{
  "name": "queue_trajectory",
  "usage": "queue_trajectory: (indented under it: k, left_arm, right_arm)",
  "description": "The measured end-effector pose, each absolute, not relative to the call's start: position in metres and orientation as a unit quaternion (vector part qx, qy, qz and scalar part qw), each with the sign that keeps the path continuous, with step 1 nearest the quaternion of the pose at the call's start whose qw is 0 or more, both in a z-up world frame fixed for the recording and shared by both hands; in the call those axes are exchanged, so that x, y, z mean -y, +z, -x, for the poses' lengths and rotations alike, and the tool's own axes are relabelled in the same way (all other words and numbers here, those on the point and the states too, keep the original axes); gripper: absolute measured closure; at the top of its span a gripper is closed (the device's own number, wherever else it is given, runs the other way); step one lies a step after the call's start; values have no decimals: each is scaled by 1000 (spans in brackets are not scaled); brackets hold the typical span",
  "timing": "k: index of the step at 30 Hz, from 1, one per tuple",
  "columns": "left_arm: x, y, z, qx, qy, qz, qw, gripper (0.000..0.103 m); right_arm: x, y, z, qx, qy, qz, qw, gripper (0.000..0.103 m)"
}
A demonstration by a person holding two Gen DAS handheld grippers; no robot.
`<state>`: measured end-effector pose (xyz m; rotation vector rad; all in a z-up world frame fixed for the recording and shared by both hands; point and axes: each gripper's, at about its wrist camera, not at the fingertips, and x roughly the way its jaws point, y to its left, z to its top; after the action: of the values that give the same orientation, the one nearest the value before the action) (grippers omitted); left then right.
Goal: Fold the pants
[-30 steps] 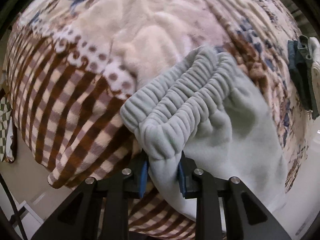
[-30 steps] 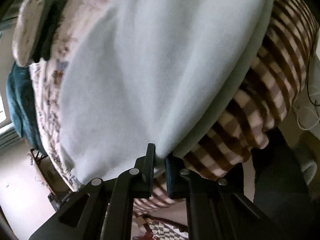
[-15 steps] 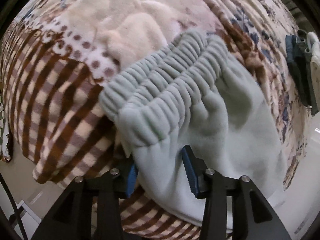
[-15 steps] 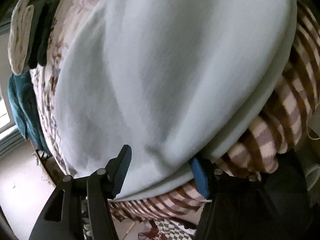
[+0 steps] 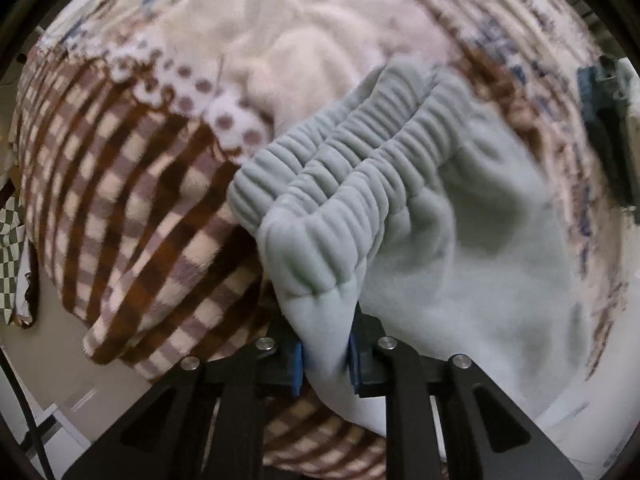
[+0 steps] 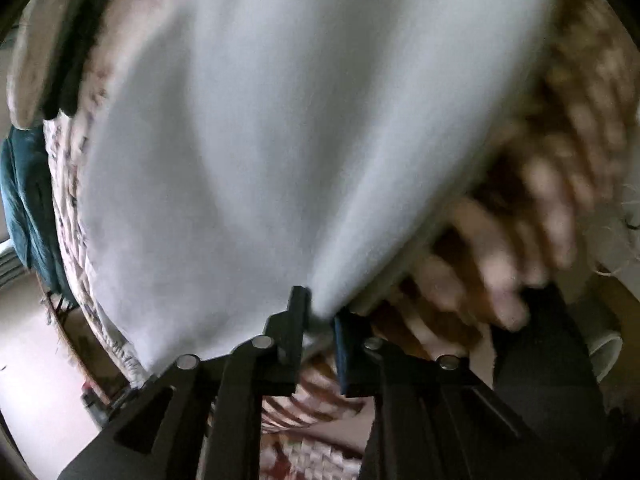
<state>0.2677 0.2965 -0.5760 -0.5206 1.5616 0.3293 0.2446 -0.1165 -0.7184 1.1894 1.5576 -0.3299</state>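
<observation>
Pale grey-green fleece pants (image 5: 460,208) spread on a plush bed blanket (image 5: 132,184) patterned in brown checks and cream florals, ribbed elastic waistband (image 5: 340,168) bunched in double rolls at the near corner of the left view. Left gripper (image 5: 325,354) clamped on a pinch of fleece just below that waistband, blue pads pressed against the cloth from both sides. Right gripper (image 6: 320,320) closed on the edge of the same pale garment (image 6: 280,140) in the right view, fabric fanning up and away from the narrow gap between the pads; probably the leg end, though motion blur and the lack of any visible hem leave that uncertain.

Long axis of the garment running from the waistband at the left tool toward the far end at the right tool, so each tool at one extremity and neither nearer the middle. Fold likely to turn on that axis: one end to be carried along it onto the other, cloth kept taut between the two grips to avoid a sagging belly.

Dark folded clothes (image 5: 608,132) stacked at the far edge of the bed, well apart from the pants. Teal fabric (image 6: 28,208) hanging at the left margin of the right view.
</observation>
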Motion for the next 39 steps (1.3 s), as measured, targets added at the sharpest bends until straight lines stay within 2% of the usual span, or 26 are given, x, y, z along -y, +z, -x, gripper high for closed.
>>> queue_trajectory:
  k: [2,4,5,6,11,16,17,18,20,21,22,23,26,31,32,33,35,36,37,38,39]
  left_arm:
    - [-295,-580,-270,-694,145,244,661,82]
    - [-295,-570,-269,-690,146,255,662,77]
    - [-294,-562,-265,-688,146,258,663,76]
    - [-293,-553,-258,-687,146,261,662,75]
    - [-253,-540,-236,-688,129,272,660,71]
    - [-217,-572,-245,-697,141,290,641,63]
    - [-214,-578,-250,-693,153,290,643,63]
    - [-211,-582,-253,-691,162,286,644,63]
    - [-206,-588,-258,-687,179,289,643,63]
    - [-204,-587,-258,-681,187,284,648,73]
    - [-201,-585,-260,-679,195,271,654,91]
    - [-199,-580,-259,-678,197,253,661,96]
    - [-201,-568,-251,-675,203,225,673,97]
    - [-212,-569,-238,-678,204,231,668,96]
    - [-211,-568,-239,-676,200,237,668,95]
    - [-212,-566,-238,-674,200,240,669,94]
    - [-216,-557,-231,-670,188,267,667,92]
    - [-214,-555,-231,-669,183,277,665,87]
    - [-212,-553,-231,-668,179,283,664,78]
    - [-208,-553,-232,-666,171,294,664,74]
    - [-208,-553,-232,-666,168,298,663,69]
  right_arm:
    - [127,-731,-251,-667,-116,-518,523,80]
    - [143,-723,-248,-647,-94,-551,518,60]
    - [152,-713,-245,-641,-95,-549,528,44]
    - [164,-698,-240,-636,-102,-539,543,37]
    - [231,-651,-218,-599,-170,-502,600,36]
    - [306,-669,-218,-557,-239,-521,601,36]
    - [317,-680,-220,-558,-244,-524,595,40]
    - [327,-689,-221,-552,-247,-532,592,60]
    - [339,-699,-225,-558,-251,-531,586,84]
    - [338,-699,-220,-555,-252,-530,589,89]
    - [337,-694,-221,-556,-251,-523,595,93]
    - [335,-685,-220,-559,-251,-506,607,93]
    - [337,-660,-203,-556,-246,-490,624,94]
    - [330,-683,-198,-595,-240,-478,600,93]
    - [330,-695,-203,-607,-232,-484,586,90]
    - [330,-704,-203,-616,-227,-494,570,82]
    - [334,-701,-201,-603,-226,-520,562,75]
    - [331,-695,-201,-598,-215,-526,566,60]
    - [324,-688,-202,-600,-204,-523,570,49]
    - [315,-681,-202,-601,-195,-521,574,36]
    - [302,-676,-203,-603,-177,-523,576,35]
